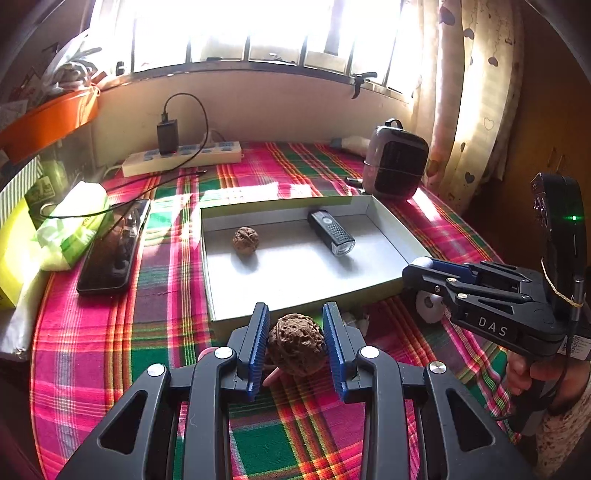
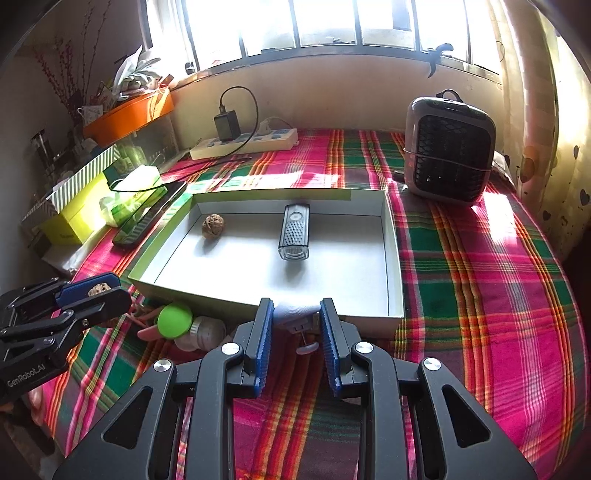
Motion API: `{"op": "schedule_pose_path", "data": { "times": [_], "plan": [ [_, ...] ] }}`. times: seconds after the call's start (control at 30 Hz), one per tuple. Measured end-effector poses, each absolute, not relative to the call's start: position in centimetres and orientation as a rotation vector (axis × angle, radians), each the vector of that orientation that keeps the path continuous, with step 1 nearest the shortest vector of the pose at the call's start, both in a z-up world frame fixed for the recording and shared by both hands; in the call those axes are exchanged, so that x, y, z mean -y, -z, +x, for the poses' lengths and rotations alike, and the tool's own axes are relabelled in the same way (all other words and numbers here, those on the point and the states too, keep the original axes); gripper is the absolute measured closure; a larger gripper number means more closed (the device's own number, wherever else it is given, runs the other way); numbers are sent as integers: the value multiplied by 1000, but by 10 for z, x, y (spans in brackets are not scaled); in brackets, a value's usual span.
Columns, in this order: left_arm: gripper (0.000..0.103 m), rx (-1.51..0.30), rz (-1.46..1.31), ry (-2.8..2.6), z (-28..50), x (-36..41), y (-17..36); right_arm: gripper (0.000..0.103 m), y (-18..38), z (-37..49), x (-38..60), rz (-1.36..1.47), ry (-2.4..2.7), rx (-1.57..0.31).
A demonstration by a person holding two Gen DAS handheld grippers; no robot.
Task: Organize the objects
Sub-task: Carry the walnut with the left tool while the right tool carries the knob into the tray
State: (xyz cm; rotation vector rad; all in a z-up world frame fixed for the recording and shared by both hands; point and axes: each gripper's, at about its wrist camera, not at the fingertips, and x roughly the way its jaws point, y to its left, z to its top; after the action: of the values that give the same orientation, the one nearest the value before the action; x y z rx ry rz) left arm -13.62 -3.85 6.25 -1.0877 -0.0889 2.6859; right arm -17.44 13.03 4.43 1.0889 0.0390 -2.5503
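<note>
Plaid tablecloth (image 2: 480, 258) under sunlit window (image 2: 332, 22).

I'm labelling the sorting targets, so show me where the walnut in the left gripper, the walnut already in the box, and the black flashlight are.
held walnut (image 1: 295, 343), left wrist view, on its wrinkled front face.
boxed walnut (image 1: 245, 240), left wrist view, on the shell's middle.
black flashlight (image 2: 293, 230), right wrist view, on its gridded body.

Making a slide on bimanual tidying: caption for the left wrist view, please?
Left gripper clamps a walnut near the box, which holds another walnut and a black light.
</note>
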Motion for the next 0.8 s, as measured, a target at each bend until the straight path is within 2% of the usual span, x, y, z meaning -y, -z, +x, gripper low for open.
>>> {"op": "schedule_pose_path", "data": {
  "times": [0.8],
  "plan": [
    [75, 76, -1150, -2641, -239, 13, -64, 77, -55, -251, -131, 1121, 2570, -44]
  ]
}}
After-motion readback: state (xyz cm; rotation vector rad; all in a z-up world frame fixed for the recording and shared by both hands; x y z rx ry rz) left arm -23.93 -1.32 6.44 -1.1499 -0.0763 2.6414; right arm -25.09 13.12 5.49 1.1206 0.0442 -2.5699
